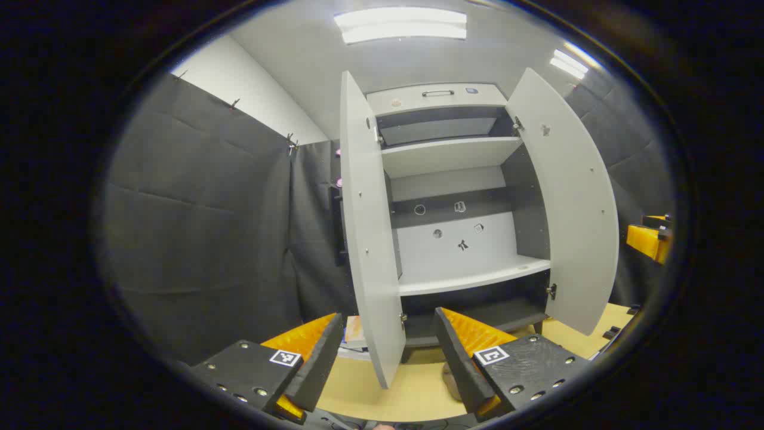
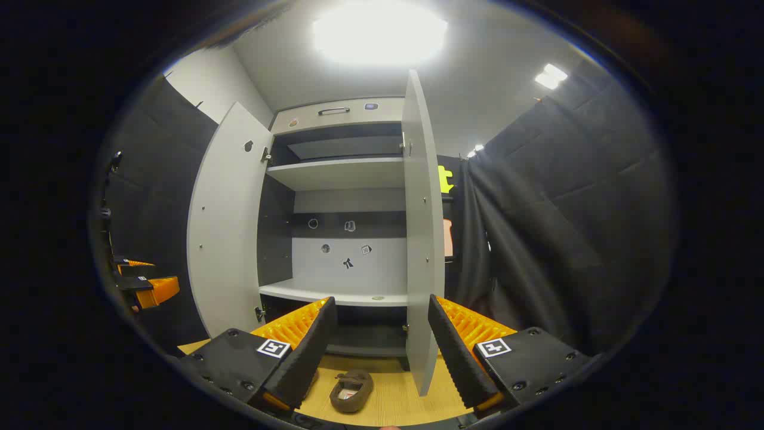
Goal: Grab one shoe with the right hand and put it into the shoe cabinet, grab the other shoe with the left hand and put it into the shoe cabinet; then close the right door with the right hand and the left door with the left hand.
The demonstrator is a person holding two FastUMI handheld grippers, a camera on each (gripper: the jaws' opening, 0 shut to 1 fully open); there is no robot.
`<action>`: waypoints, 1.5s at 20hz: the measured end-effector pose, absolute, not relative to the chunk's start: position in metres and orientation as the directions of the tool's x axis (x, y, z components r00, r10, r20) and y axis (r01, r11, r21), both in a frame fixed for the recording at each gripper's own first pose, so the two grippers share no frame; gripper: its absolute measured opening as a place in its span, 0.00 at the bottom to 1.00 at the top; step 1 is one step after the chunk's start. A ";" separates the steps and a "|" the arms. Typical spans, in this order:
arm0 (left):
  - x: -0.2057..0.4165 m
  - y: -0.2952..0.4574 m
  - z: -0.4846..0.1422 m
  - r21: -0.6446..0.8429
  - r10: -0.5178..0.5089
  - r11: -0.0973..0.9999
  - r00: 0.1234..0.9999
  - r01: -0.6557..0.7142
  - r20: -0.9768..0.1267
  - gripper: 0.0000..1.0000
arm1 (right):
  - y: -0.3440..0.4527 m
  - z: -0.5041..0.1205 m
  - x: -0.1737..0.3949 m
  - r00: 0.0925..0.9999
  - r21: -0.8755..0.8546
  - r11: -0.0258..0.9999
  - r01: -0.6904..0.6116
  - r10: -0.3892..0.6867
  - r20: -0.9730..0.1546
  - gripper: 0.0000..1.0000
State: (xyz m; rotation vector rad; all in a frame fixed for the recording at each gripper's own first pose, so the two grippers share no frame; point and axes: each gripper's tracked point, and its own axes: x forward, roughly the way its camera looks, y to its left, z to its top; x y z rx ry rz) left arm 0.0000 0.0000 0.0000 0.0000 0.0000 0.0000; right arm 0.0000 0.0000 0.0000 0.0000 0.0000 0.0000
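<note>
The tall pale grey shoe cabinet presents smooth, matt laminated board on its shelves and its two open doors, with small bright metal hinges. The floor is light wood-grain, smooth with a slight sheen. The brown slipper-like shoe looks soft and matt, like suede or felt.

Left claw was held raised and level, jaws spread wide, nothing between them. Right claw was likewise raised and level, jaws wide apart and empty. In the left gripper view the right claw showed far off at the right edge; in the right gripper view the left claw showed far off at the left edge, jaws parted.
</note>
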 end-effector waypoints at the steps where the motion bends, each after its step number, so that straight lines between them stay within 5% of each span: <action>1: -0.001 0.002 0.000 -0.002 0.006 1.000 1.000 -0.006 0.001 0.89 | 0.002 -0.001 -0.002 1.000 0.006 1.000 -0.004 0.004 -0.003 0.98; 2: -0.002 0.002 0.000 -0.009 0.007 1.000 1.000 -0.007 0.000 0.96 | 0.003 -0.002 -0.001 1.000 0.011 1.000 -0.005 0.005 -0.007 0.96; 17: -0.004 -0.010 0.021 -0.032 0.016 0.999 0.998 -0.014 0.056 0.96 | -0.004 -0.007 0.010 1.000 0.013 1.000 -0.006 0.007 -0.022 0.95; 30: 0.028 -0.039 0.014 -0.033 0.000 0.999 0.996 0.003 0.085 0.89 | 0.026 -0.145 0.086 0.942 -0.043 0.996 -0.082 0.064 -0.329 0.98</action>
